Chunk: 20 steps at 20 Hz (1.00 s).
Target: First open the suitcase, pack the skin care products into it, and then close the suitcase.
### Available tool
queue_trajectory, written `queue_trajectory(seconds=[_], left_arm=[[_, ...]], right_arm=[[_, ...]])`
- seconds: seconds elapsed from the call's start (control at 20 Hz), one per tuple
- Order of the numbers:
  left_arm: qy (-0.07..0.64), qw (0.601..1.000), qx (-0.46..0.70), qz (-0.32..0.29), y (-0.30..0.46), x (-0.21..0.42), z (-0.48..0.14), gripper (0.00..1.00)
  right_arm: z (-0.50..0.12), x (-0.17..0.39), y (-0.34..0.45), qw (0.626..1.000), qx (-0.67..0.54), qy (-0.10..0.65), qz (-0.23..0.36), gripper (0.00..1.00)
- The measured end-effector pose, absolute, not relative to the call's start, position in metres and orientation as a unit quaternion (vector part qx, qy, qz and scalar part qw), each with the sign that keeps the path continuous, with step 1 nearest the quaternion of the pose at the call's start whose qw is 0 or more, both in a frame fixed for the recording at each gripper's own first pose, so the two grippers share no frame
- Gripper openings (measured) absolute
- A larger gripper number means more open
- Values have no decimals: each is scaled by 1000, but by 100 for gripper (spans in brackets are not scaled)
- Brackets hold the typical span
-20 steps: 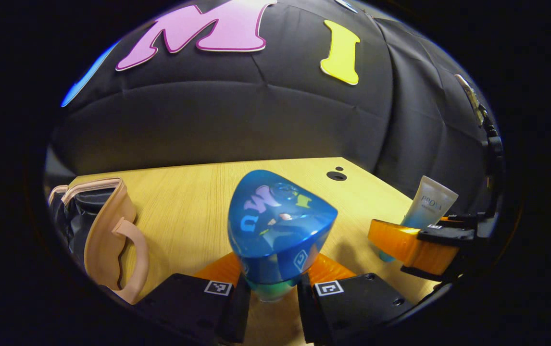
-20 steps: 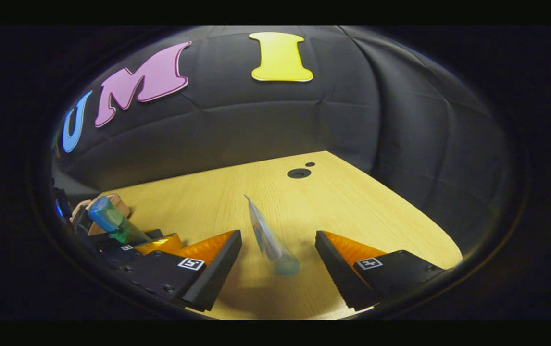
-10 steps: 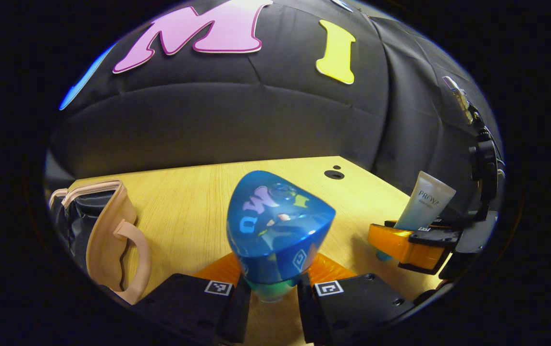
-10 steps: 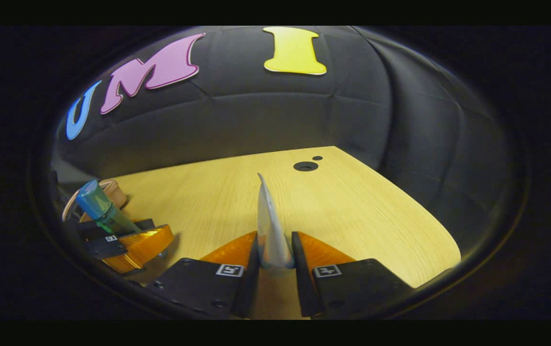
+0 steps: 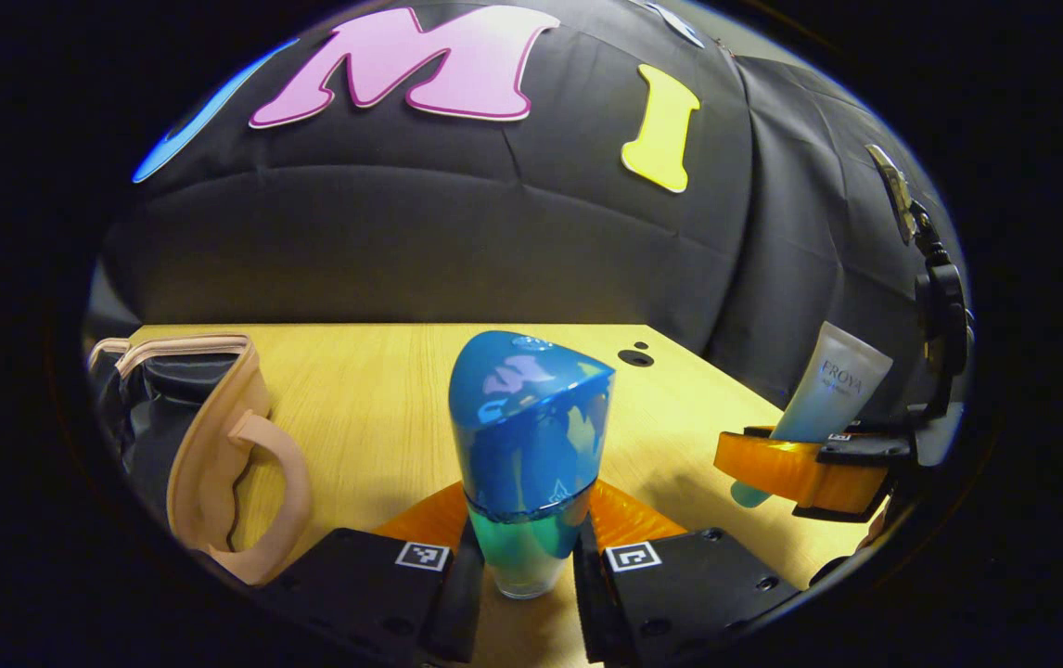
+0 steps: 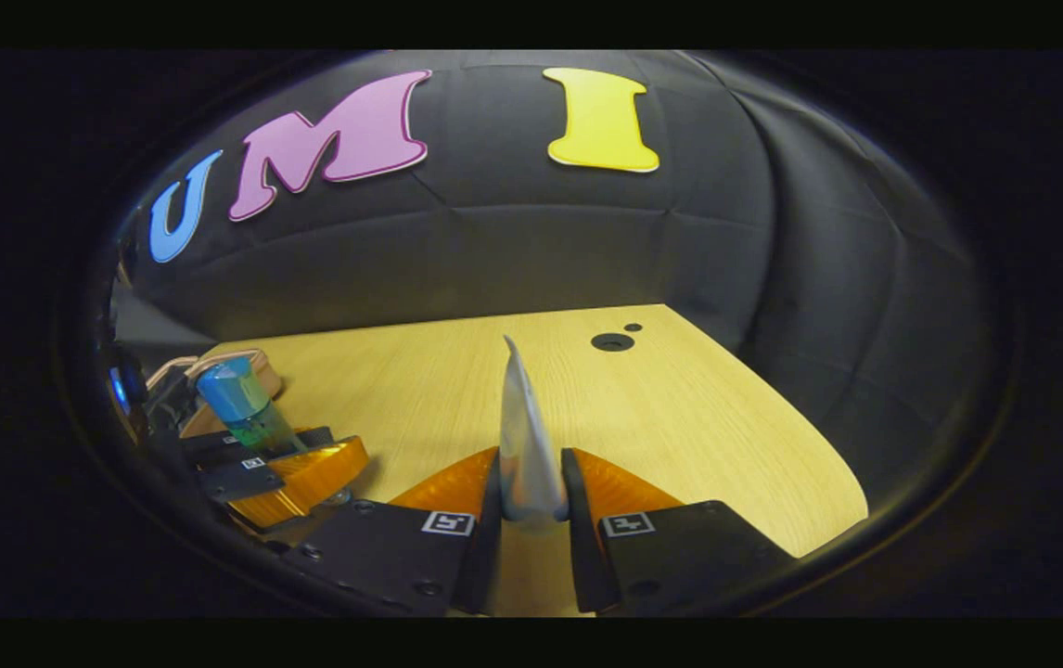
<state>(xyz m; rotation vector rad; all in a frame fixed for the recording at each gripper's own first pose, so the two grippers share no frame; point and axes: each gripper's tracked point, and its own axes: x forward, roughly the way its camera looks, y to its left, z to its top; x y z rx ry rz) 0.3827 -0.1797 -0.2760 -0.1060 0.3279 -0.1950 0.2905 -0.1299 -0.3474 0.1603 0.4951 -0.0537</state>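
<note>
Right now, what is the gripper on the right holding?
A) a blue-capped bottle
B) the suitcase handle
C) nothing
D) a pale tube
D: in the right gripper view, both fingers of the right gripper press on the pale tube, standing on edge above the wooden table.

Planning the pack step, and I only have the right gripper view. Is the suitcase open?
Observer: It looks open. In the left gripper view the suitcase shows dark lining behind its handled shell.
Operator: Where does the left claw hold the bottle?
Observer: The left claw presses on the clear green base of the bottle, just under the blue cap. The bottle is upright.
Operator: And where along its length is my tube held?
Observer: The right claw grips the tube low down. Its cap end pokes out below the fingers.
</note>
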Motion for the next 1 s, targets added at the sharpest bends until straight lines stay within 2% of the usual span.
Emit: queue_trajectory(seconds=[0.2,0.25,0.3,0.6,0.65,0.7,0.8,0.85,0.95,1.0], left_arm=[[136,986,-54,-84,-154,361,-239,47],[130,987,-52,-82,-144,354,-228,46],[126,988,-49,-74,-130,345,-219,46],[139,990,-27,19,-5,283,-182,46],[152,988,-24,33,18,276,-185,43],[168,984,-20,48,40,270,-191,46],[196,978,-15,72,83,266,-205,46],[212,974,-16,78,99,270,-215,46],[234,969,-14,79,124,278,-230,47],[252,965,-12,77,132,281,-238,47]], right_arm=[[-320,280,-103,966,92,241,-1,35],[-312,276,-93,966,91,240,6,32],[-304,274,-84,967,90,237,16,34],[-259,255,2,963,93,234,94,35],[-254,253,16,962,93,235,106,35],[-250,250,29,960,95,236,118,34],[-240,245,56,956,99,240,137,34],[-234,242,68,955,99,239,145,29],[-224,237,90,952,98,238,164,29],[-219,234,99,951,98,237,172,41]])
